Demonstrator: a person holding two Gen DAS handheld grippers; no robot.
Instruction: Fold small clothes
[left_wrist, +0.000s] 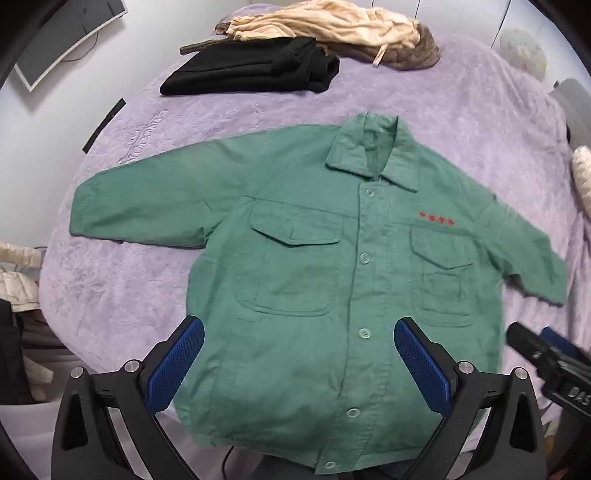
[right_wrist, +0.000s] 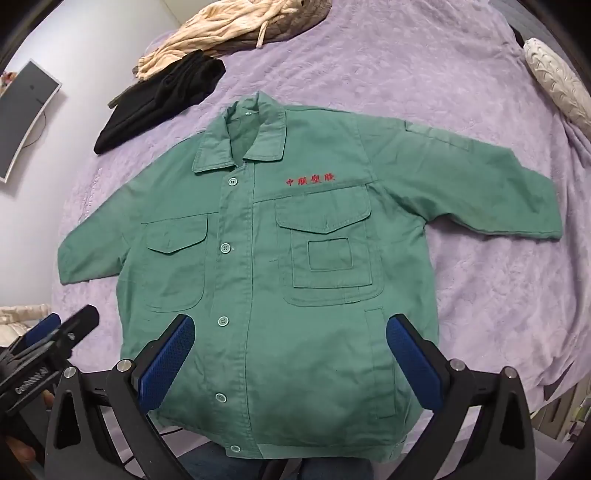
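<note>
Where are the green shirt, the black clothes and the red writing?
green shirt (left_wrist: 295, 295): left wrist view, on the front panel beside the buttons.
black clothes (left_wrist: 255, 70): left wrist view, on the middle of the folded pile.
red writing (right_wrist: 310, 180): right wrist view, on the stitched characters above the chest pocket.

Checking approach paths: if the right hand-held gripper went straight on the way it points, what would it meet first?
Most likely the green shirt: the right hand-held gripper, jaws open and empty, aims steeply down at its lower front, right of the button placket. Nothing shows in between, though depth is unclear.
</note>
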